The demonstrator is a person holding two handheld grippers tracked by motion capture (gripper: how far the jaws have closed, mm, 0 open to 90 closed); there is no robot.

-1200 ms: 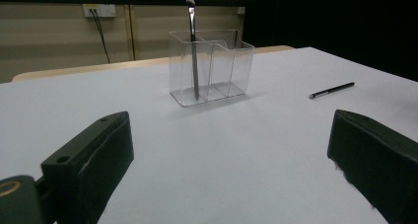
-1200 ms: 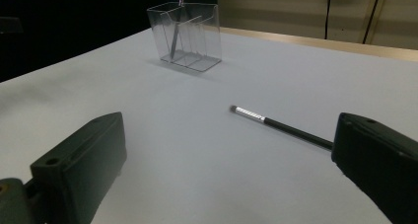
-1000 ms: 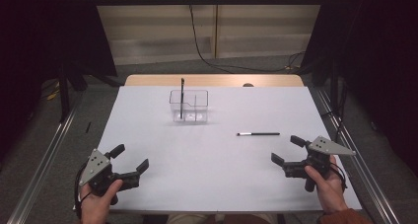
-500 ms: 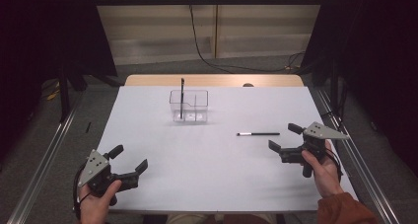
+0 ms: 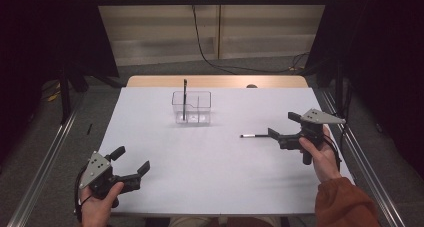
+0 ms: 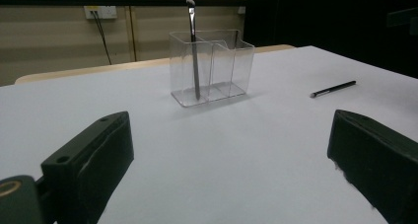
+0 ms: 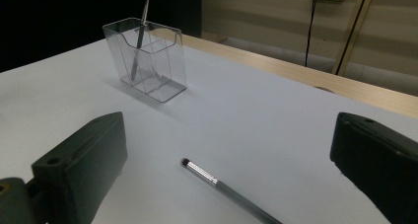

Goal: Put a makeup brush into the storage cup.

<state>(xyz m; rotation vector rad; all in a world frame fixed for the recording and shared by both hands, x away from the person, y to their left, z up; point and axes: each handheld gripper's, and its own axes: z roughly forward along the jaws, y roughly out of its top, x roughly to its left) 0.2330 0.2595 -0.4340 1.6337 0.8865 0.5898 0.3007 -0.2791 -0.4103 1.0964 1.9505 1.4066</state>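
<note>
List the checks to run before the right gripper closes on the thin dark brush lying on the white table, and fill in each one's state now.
1. Right gripper open: ok, its jaws stand wide apart in the right gripper view.
2. Thin dark brush with the silver ferrule between those jaws: ok, it lies flat on the white table between them.
3. Jaws down at brush level: cannot tell.
4. Clear plastic two-compartment holder upright: ok.
5. Free compartment: ok, one long dark brush stands in one compartment, the other looks empty.
6. Left gripper out of the way: ok, it is open near the table's front left edge.
</note>
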